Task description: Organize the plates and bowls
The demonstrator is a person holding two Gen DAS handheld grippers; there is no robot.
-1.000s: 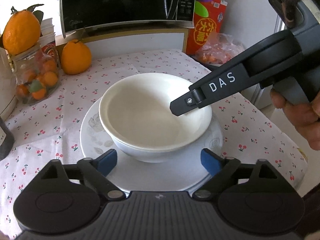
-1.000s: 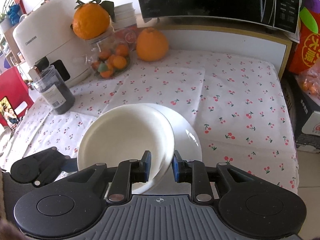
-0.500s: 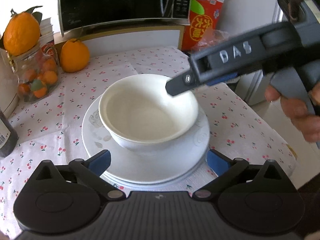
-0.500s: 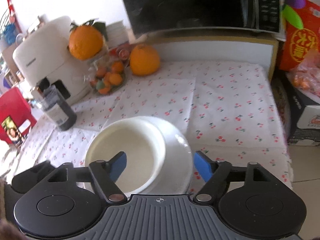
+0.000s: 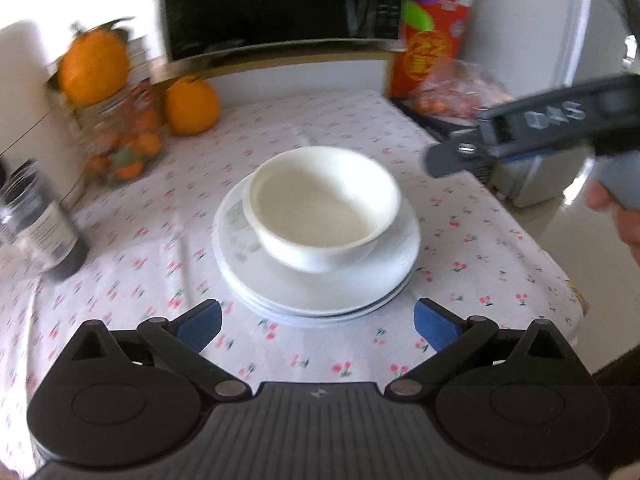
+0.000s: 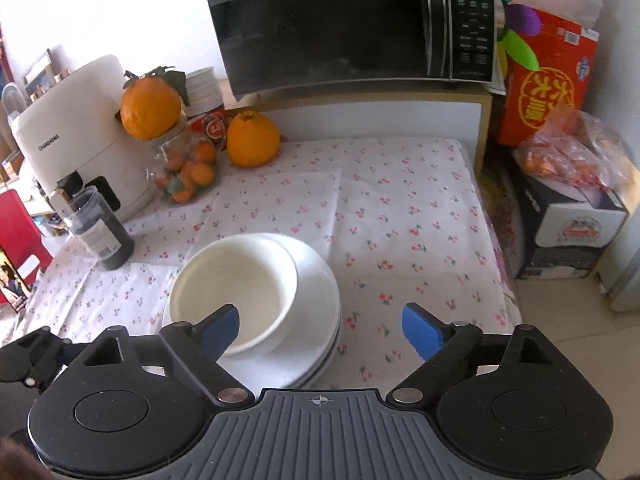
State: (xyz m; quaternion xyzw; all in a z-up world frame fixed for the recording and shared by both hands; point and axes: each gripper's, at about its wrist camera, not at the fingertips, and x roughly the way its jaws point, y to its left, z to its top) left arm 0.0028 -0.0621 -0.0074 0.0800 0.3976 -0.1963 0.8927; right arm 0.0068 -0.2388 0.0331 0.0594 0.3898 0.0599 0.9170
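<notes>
A white bowl (image 5: pixel 322 208) (image 6: pixel 236 292) stands upright on a stack of white plates (image 5: pixel 320 292) (image 6: pixel 316 332) on the cherry-print tablecloth. My left gripper (image 5: pixel 316 324) hovers open in front of the stack, nothing between its blue pads. My right gripper (image 6: pixel 320 328) is above the stack's near right side; its jaws are opening and touch nothing, the left pad in front of the bowl. In the left wrist view the right gripper (image 5: pixel 452 158) shows from the side at the right, clear of the bowl, with a hand (image 5: pixel 624 216) on its grip.
A microwave (image 6: pixel 352 24) sits on a shelf at the back. Oranges (image 6: pixel 252 140), a jar of small fruit (image 6: pixel 184 168), a dark jar (image 6: pixel 100 232) and a white air fryer (image 6: pixel 76 136) stand at the back left. A red box (image 6: pixel 548 80) and bagged fruit (image 6: pixel 576 160) lie beyond the table's right edge.
The right gripper let go of the bowl's rim, opened wide and drew back up and to the right. The left gripper also backed away, so bowl and plates look smaller.
</notes>
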